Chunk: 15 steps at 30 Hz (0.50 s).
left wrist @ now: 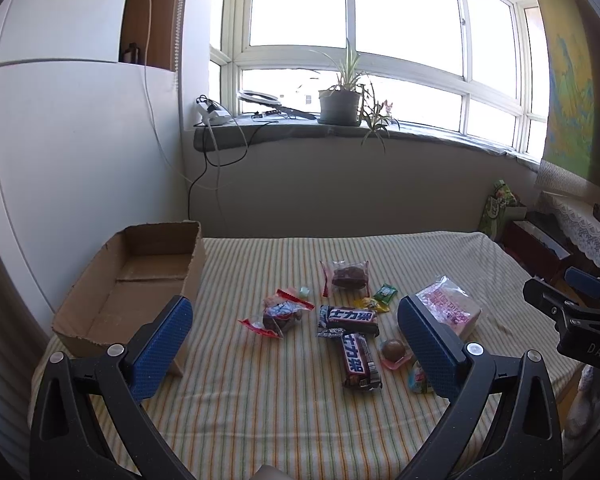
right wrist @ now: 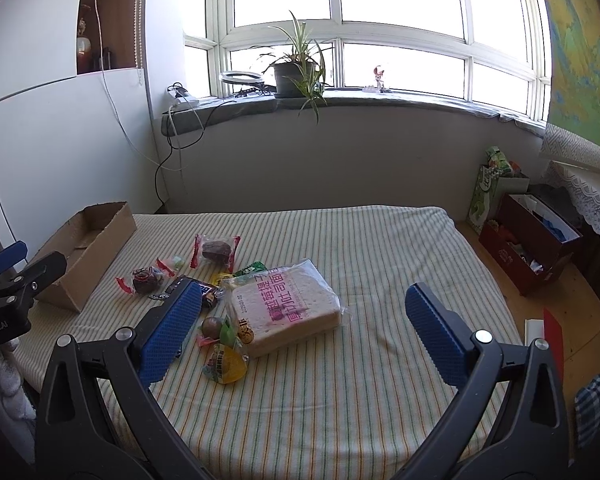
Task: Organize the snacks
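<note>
The snacks (left wrist: 348,320) are being left scattered mid-way across a striped tablecloth (right wrist: 380,248), beside a cardboard box (left wrist: 140,276) at its left edge. Both the left gripper (left wrist: 294,338) and right gripper (right wrist: 300,324) are being held wide apart, gripping nothing. A potted plant (right wrist: 294,74) is being lit on the windowsill (right wrist: 400,98).

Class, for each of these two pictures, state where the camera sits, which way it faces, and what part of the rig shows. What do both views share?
Left wrist: on the left claw, facing the window over the snacks; its own open blue fingers show, the right claw at the right edge.
Right wrist: on the right claw, facing the same way; the left claw at the left edge.
Shared: cardboard box, bread bag, potted plant.
</note>
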Each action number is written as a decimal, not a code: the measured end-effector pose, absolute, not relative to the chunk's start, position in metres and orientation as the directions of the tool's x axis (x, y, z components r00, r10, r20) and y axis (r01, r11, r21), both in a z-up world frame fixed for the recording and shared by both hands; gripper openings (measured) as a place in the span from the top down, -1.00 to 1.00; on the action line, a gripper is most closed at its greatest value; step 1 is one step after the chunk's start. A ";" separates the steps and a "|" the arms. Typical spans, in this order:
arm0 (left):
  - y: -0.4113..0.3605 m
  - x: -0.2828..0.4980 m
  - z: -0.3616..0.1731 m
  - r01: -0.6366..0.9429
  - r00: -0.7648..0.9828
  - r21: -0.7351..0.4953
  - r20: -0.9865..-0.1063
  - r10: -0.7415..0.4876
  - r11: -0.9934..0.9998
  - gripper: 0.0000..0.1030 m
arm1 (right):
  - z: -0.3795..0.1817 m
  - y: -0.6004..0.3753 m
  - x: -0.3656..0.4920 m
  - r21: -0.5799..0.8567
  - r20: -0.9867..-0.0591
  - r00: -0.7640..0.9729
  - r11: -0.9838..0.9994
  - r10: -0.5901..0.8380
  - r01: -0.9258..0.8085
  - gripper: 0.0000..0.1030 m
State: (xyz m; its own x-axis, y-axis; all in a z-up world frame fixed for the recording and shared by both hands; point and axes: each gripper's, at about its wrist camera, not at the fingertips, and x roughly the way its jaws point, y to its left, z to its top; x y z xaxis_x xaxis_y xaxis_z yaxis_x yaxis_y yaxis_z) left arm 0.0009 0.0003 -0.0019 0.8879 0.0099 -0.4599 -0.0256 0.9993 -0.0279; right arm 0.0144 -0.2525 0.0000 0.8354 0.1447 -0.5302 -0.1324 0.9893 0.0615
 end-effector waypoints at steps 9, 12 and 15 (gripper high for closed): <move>0.002 0.000 -0.002 -0.028 0.887 -0.031 -0.461 0.011 0.999 -0.98 | 0.000 -0.251 0.016 0.078 -0.544 0.823 0.987 0.163 -0.143 -1.00; 0.002 0.000 -0.002 -0.026 0.887 -0.030 -0.462 0.009 0.999 -0.98 | 0.000 -0.251 0.016 0.077 -0.542 0.825 0.986 0.163 -0.144 -1.00; 0.002 0.000 -0.003 -0.025 0.886 -0.029 -0.464 0.009 0.999 -0.98 | 0.000 -0.250 0.017 0.080 -0.546 0.822 0.986 0.164 -0.144 -1.00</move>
